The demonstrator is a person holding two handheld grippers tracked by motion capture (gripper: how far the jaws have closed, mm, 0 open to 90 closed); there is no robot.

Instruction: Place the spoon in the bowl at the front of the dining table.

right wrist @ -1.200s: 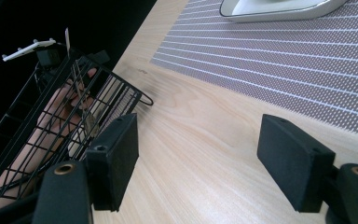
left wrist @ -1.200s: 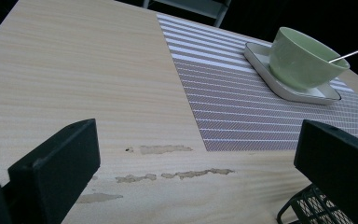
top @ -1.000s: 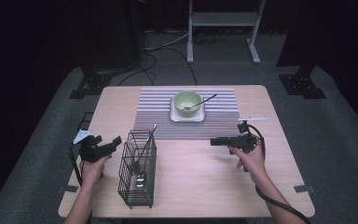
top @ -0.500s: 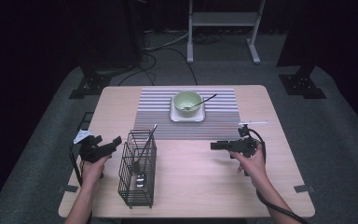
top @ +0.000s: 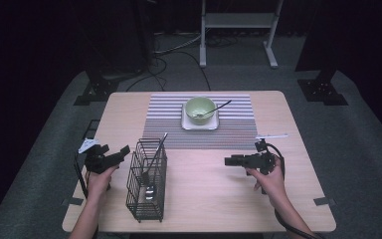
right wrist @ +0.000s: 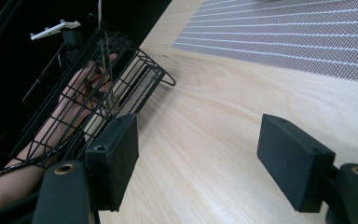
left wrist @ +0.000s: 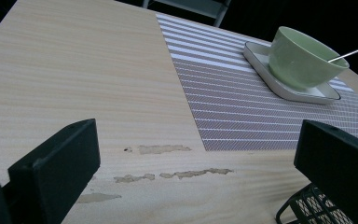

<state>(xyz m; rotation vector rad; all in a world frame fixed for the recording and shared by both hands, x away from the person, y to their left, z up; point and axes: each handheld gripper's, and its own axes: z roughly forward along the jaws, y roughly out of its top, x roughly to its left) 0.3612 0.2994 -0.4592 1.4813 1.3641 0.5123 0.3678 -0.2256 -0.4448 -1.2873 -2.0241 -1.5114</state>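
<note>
A black wire basket (top: 146, 179) stands on the wooden table (top: 214, 194) at front left, with a metal utensil (top: 155, 154) leaning inside it. My left gripper (top: 122, 152) is held just left of the basket, open and empty, its jaws pointing right and up toward the mat. My right gripper (top: 229, 161) hovers right of centre, open and empty, jaws aimed left at the basket (right wrist: 88, 88). A green bowl (top: 200, 109) with a spoon (top: 219, 107) in it rests on a white square plate (top: 199, 123) on the striped placemat (top: 169, 127).
The bowl (left wrist: 303, 58) and plate (left wrist: 284, 88) lie ahead of the left gripper, past worn patches in the tabletop (left wrist: 163, 149). A thin white strip (top: 271, 135) lies by the mat's right edge. A metal stand (top: 238, 30) rises behind the table.
The right gripper has shifted slightly toward the front of the table. The left gripper and basket have held still.
</note>
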